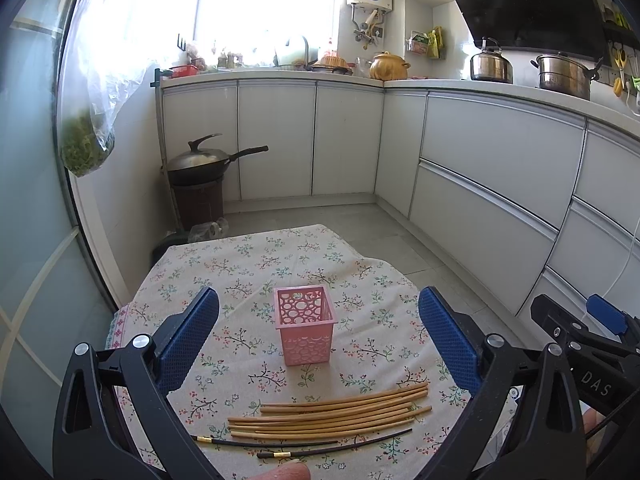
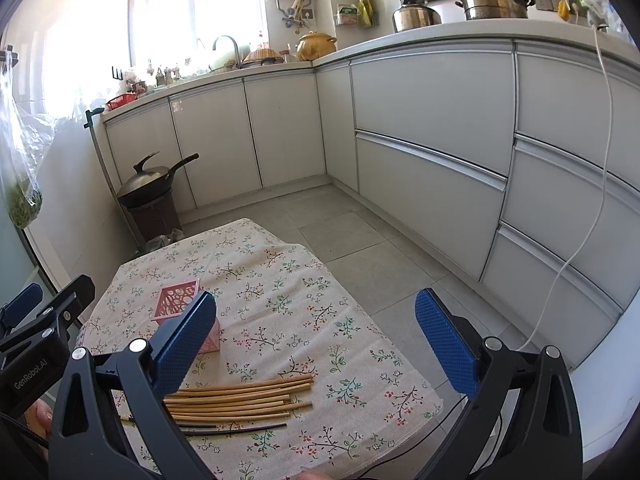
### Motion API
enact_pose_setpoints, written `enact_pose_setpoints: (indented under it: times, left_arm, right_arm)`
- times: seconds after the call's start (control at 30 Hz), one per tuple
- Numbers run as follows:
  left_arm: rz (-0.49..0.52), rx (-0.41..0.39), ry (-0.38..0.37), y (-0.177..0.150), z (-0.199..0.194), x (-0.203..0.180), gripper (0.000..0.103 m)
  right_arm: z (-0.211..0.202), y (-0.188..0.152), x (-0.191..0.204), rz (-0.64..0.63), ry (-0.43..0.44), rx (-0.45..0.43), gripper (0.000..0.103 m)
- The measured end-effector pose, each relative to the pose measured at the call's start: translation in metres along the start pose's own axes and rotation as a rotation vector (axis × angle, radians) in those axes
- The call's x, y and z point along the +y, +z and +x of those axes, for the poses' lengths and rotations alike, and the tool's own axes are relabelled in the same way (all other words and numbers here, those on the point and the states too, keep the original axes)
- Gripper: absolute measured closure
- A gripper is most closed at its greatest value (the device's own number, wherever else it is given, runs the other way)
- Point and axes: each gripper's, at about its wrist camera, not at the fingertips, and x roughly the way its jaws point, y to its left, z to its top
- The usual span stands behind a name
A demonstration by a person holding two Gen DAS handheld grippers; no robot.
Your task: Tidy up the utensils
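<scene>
Both the left gripper (image 1: 318,338) and right gripper (image 2: 316,340) hung wide and empty; chopsticks (image 1: 332,416) lay bunched at 6 o'clock of the basket (image 1: 305,324) on the surface (image 1: 248,264), probably staged for easy grabbing.

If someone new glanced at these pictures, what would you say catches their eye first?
Probably the pink basket standing upright mid-table on the floral tablecloth. Next, the bundle of bamboo chopsticks lying near the front edge, with two black chopsticks beside it.
</scene>
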Motion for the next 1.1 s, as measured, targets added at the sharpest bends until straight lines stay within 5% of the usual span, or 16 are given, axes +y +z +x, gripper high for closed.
enact_pose_setpoints:
  times: [1.1]
  left_arm:
    - [-0.003, 0.027, 0.009, -0.009, 0.007, 0.01, 0.007]
  right_arm:
    - [0.007, -0.001, -0.003, 0.015, -0.012, 0.035, 0.006]
